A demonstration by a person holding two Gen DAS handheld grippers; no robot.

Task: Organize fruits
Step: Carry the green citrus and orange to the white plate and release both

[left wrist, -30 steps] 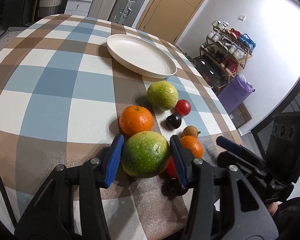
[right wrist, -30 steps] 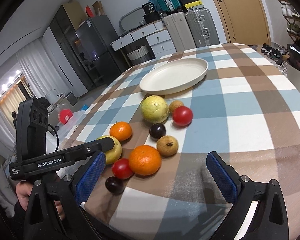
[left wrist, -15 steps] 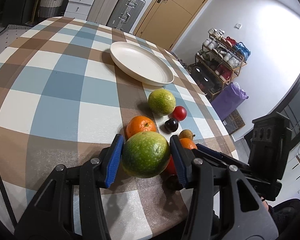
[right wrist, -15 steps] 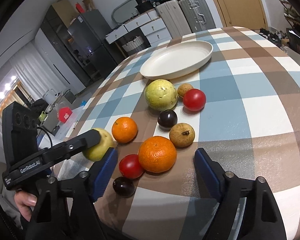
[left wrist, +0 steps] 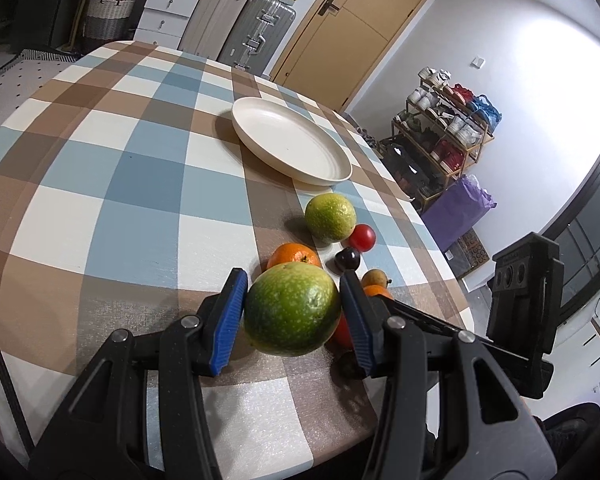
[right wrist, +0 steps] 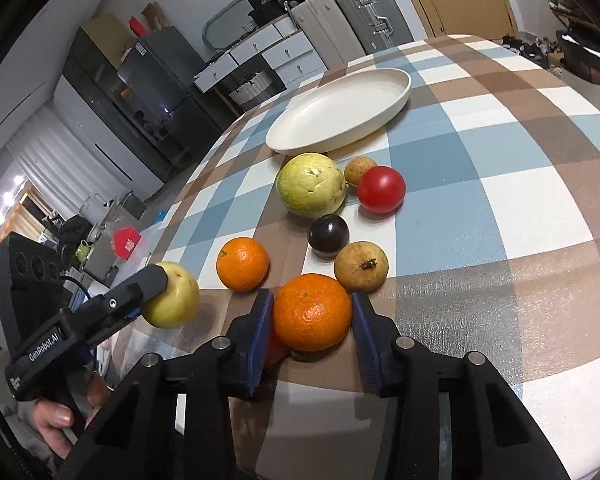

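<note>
A: Status on the fruit sort?

B: Early, I'd say. The cream plate (left wrist: pixel 292 148) is bare, nothing in it. It sits at the far side of the checked table (left wrist: pixel 112 184), past the fruit.

A: Tools?

B: Left tool (left wrist: pixel 292 314) is clamped on a big green fruit (left wrist: pixel 292 308), both blue pads on its sides, and it looks lifted clear of the cloth. Right tool (right wrist: pixel 312 318) has its jaws closing round the large orange (right wrist: pixel 312 312). Pads are right at its sides, seem to press on it, and the orange is down on the table.

A: What's left loose?

B: Plenty, all between the tools and the plate: second green fruit (right wrist: pixel 311 185) nearest the plate, red tomato (right wrist: pixel 381 189) just beside it, a small brown fruit (right wrist: pixel 358 168) behind those, dark plum (right wrist: pixel 328 234), another brown one (right wrist: pixel 361 267), small orange (right wrist: pixel 242 258). Something red is half hidden behind the right tool's left pad, and a dark thing near it in the left view. Can't tell what.

A: So?

B: Zero placed, two in hand or nearly, at least six more to move.
</note>
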